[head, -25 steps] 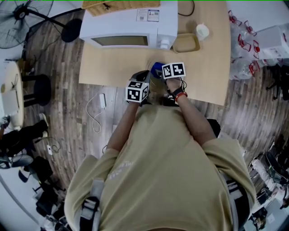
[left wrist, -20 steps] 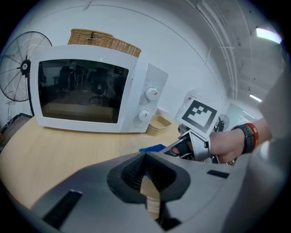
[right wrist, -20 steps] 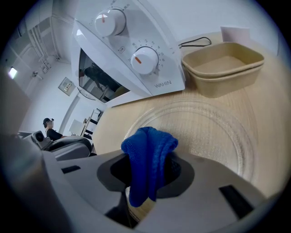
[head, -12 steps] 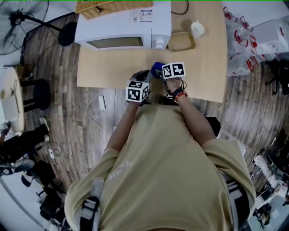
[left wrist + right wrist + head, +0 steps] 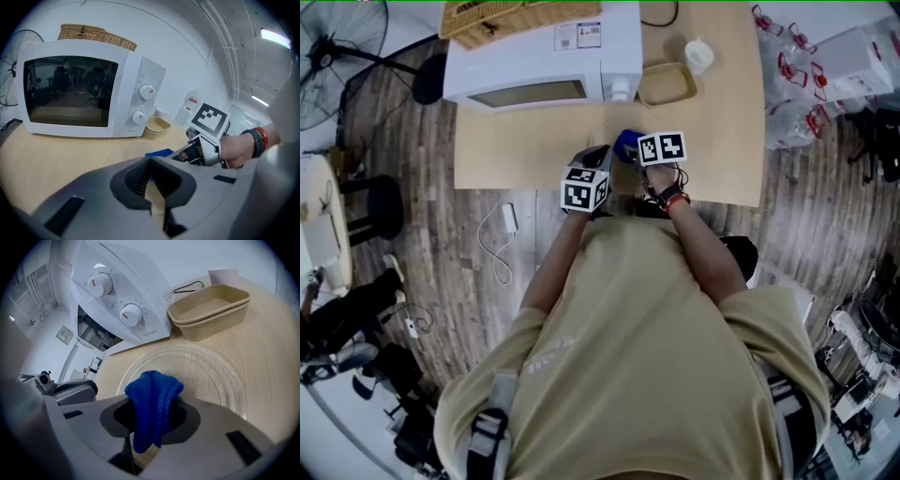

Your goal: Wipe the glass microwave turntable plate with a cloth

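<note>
A blue cloth (image 5: 152, 399) is clamped in the right claw (image 5: 149, 423), bunched above the jaws and hanging down between them. Just beyond it, a clear glass microwave turntable plate (image 5: 211, 373) is laid flat on the wooden desk (image 5: 267, 348). Whether the cloth touches the glass cannot be told. The left claw (image 5: 150, 178) is held just beside the right one, near the desk's front edge. Its jaws are pressed together, and nothing is seen between them.

Past the plate, two stacked beige trays (image 5: 211, 310) are set close to the right side of a white microwave (image 5: 117, 291). Only the bare inside of the upper tray is shown. The microwave's door is shut, and two dials are seen on its panel. A wicker basket (image 5: 93, 35) is laid on top of it. A white cup (image 5: 697, 54) is placed beyond the trays; its contents cannot be made out. On the wooden floor to the left, a standing fan (image 5: 337, 47) and a black stool (image 5: 380, 202) are seen.
</note>
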Demonstrator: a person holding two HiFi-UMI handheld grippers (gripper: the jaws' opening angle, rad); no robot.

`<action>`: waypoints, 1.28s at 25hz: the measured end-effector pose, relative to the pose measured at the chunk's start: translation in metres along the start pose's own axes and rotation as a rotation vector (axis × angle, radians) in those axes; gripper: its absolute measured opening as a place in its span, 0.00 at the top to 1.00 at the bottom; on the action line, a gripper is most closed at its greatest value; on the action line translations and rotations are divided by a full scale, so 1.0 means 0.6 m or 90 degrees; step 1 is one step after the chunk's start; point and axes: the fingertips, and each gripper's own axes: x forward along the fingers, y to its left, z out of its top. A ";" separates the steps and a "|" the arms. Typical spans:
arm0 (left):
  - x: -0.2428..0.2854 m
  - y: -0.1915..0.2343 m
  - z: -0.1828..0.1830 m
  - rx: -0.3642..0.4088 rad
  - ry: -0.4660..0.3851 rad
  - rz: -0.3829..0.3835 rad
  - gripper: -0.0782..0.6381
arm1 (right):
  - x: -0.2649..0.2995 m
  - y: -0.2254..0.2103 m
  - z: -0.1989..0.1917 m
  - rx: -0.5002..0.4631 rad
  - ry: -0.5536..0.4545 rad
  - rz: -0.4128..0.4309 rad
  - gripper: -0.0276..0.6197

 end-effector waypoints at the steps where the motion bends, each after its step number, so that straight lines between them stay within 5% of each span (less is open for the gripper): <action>1: 0.003 -0.002 0.001 0.002 0.001 -0.003 0.87 | -0.002 -0.003 0.000 0.002 -0.002 -0.001 0.77; 32: 0.082 -0.090 0.013 0.064 0.043 -0.091 0.87 | -0.082 -0.095 -0.021 0.054 -0.029 -0.061 0.77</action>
